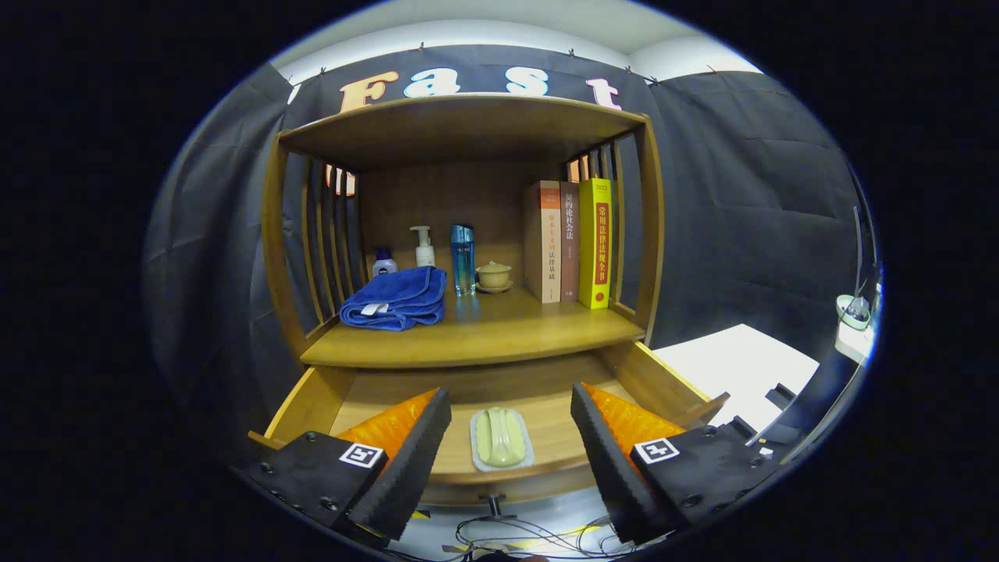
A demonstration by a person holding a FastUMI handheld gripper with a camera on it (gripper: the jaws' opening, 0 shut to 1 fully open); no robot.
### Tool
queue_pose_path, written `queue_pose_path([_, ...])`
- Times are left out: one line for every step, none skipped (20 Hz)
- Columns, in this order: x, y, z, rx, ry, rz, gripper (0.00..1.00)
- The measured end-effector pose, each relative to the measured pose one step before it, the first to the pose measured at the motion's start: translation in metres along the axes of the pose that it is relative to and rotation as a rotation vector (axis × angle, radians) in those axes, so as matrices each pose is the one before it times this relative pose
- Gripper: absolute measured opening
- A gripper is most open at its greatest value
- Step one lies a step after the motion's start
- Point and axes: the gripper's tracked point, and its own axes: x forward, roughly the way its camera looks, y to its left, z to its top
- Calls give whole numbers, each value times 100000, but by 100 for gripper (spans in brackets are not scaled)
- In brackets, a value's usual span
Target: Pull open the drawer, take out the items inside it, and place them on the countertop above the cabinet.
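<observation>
The wooden drawer [312, 402] under the cabinet stands pulled out. Inside it, near the front wall, lies a pale green soap bar on a light dish [501, 439]. My gripper [511, 425] hovers above the drawer, open, and the soap dish sits in the gap between the fingers, below them. Neither finger touches it. The wooden countertop [499, 332] lies just beyond the drawer. The drawer's small knob [493, 501] pokes out of its front, under the fingers.
On the countertop rest a folded blue towel [394, 298], a small bottle [384, 262], a pump bottle [424, 247], a blue bottle [463, 259], a lidded cup [493, 275] and three upright books [568, 242]. A white table [737, 367] stands right. Cables [515, 535] trail on the floor.
</observation>
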Motion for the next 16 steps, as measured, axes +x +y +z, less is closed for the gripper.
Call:
queue_pose_path([1016, 721, -313, -291, 1543, 1507, 100])
queue_pose_path([1161, 610, -552, -185, 2553, 1529, 100])
queue_pose_path([1144, 522, -734, 42, 3054, 1929, 100])
queue_pose_path([1205, 339, -1149, -68, 4397, 1174, 100])
queue_pose_path([1171, -27, -1378, -56, 5871, 427, 100])
queue_pose_path([990, -50, -1096, 757, 4574, -39, 100])
queue_pose_path([1216, 200, -648, 919, 3603, 658, 100])
queue_pose_path([1088, 80, -716, 58, 3557, 365, 100])
queue_pose_path([899, -1, -488, -403, 2491, 240, 100])
queue_pose_path([862, 166, -665, -1106, 3233, 980, 100])
queue_pose_path([808, -55, -750, -1624, 3580, -382, 100])
queue_pose_path([617, -218, -740, -1596, 3100, -826, 100])
queue_pose_path([599, 81, -465, -1301, 1998, 123, 99])
queue_pose_path([521, 103, -484, -705, 2205, -108, 97])
queue_pose_path([532, 188, -380, 443, 2213, 447, 96])
queue_pose_path([406, 146, -469, 1365, 2290, 460, 95])
